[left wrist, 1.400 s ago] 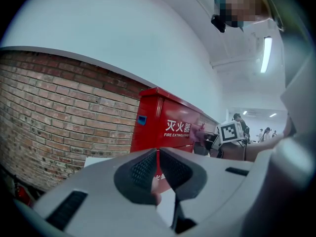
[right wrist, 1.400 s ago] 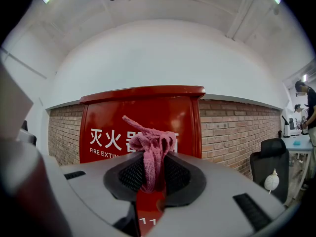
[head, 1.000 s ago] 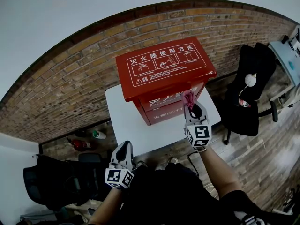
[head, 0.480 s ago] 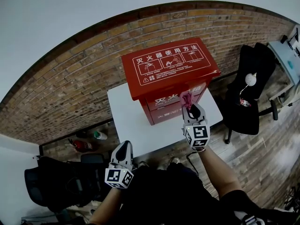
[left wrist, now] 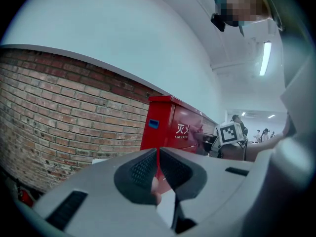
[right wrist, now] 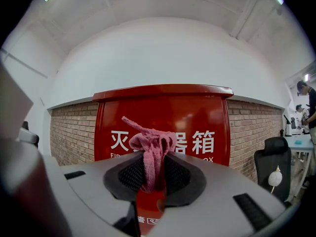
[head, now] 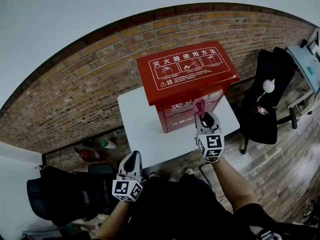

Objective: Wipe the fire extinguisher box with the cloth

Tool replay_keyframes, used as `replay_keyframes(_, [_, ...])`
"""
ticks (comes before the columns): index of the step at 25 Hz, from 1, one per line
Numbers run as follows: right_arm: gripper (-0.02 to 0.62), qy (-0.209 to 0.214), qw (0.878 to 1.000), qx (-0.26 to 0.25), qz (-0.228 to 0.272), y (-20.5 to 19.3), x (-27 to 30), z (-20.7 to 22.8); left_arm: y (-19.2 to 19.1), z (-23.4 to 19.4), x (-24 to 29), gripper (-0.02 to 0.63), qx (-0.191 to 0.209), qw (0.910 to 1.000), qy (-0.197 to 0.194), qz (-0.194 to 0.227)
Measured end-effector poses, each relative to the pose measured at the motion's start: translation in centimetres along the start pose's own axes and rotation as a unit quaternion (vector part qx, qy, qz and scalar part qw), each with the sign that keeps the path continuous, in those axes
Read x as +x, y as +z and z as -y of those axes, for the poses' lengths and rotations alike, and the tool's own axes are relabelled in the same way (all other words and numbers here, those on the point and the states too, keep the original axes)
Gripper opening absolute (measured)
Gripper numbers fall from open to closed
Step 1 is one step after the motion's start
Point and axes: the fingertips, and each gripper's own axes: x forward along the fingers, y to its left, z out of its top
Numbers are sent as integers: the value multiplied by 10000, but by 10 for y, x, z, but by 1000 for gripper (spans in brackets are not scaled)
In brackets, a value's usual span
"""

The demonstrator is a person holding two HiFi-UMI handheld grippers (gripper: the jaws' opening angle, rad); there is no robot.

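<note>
Pinching a bunched pink cloth [head: 200, 105] at the red metal fire extinguisher box [head: 187, 69], right tongs [head: 202, 114] are risking a snag yanking it free; left tongs [head: 133, 157] are idling closed, empty.

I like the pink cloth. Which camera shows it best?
The right gripper view: the cloth sits big between the jaws. The head view shows it tiny; the left gripper view shows no clear cloth.

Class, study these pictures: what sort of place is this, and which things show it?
Probably an indoor office or workshop: a black office chair stands on a wood-plank floor, a brick wall runs behind, and a red fire extinguisher box sits on a white table.
</note>
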Motion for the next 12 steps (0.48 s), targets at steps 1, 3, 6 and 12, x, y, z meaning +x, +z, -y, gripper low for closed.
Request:
replay_keyframes(1, [91,-9,10000,3,-6,0,0,-1,0,-2,-1,34,-4,10000,2,0])
replay_keyframes(3, [91,-17,10000,11,-22,0,1,-4,1,-5,-3,34,-7,10000,5,-6])
replay_keyframes(6, [91,5,10000,2,-44,1,2,-11,4,-9,-5,34,-8,10000,0,-9])
replay_keyframes(12, [91,2,10000,-15,-70,3,3,-24,10,-17,-7,34,-32,10000,-71,-4])
